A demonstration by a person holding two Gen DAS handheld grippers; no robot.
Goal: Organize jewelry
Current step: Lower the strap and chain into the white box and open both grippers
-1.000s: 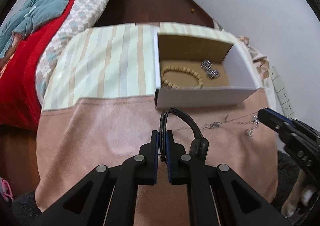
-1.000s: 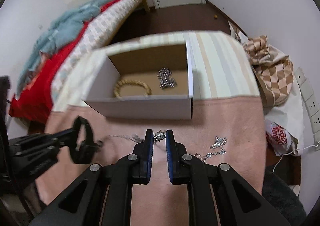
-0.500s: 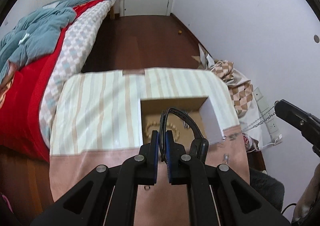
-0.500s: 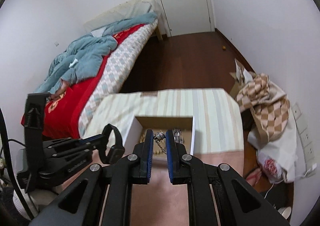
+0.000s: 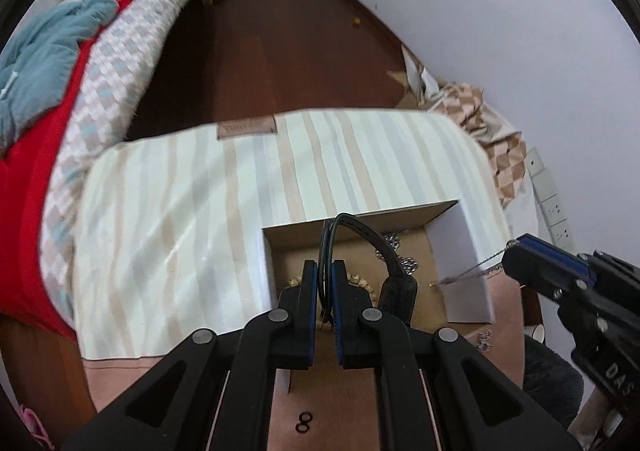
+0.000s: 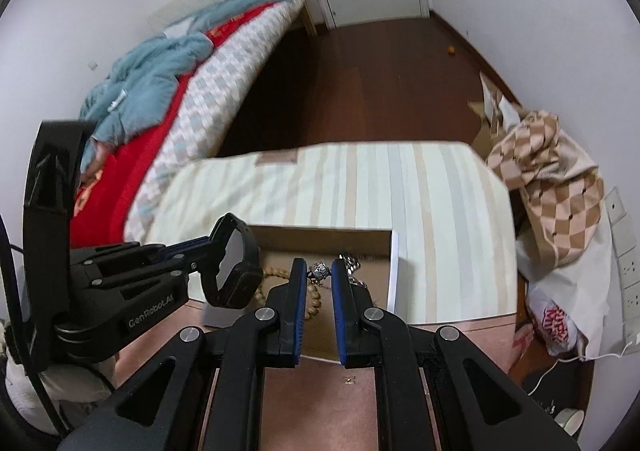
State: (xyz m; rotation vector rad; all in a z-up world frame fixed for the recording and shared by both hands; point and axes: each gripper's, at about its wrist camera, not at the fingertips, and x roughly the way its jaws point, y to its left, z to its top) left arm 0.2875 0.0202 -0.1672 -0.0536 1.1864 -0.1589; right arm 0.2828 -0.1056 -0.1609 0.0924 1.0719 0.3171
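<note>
Both grippers hang over the open cardboard box (image 5: 464, 251) on the striped cloth (image 5: 200, 211), each tipped steeply downward. The left gripper (image 5: 325, 271) has its jaws pinched tight on the black strap of a watch (image 5: 394, 283), the band looping up and over to the right of its fingers, the buckle end dangling just above the box floor. The right gripper (image 6: 319, 271) comes in from the other side, jaws narrow, clamped on a small silver charm of a necklace (image 6: 319, 271); its thin chain trails down into the box. Inside, a wooden bead bracelet (image 6: 310, 301) lies on the bottom beside a heap of silver chain (image 5: 408, 265). Two small black rings (image 5: 304, 422) sit on the pink cloth (image 5: 328, 411) near the left gripper's base.
</note>
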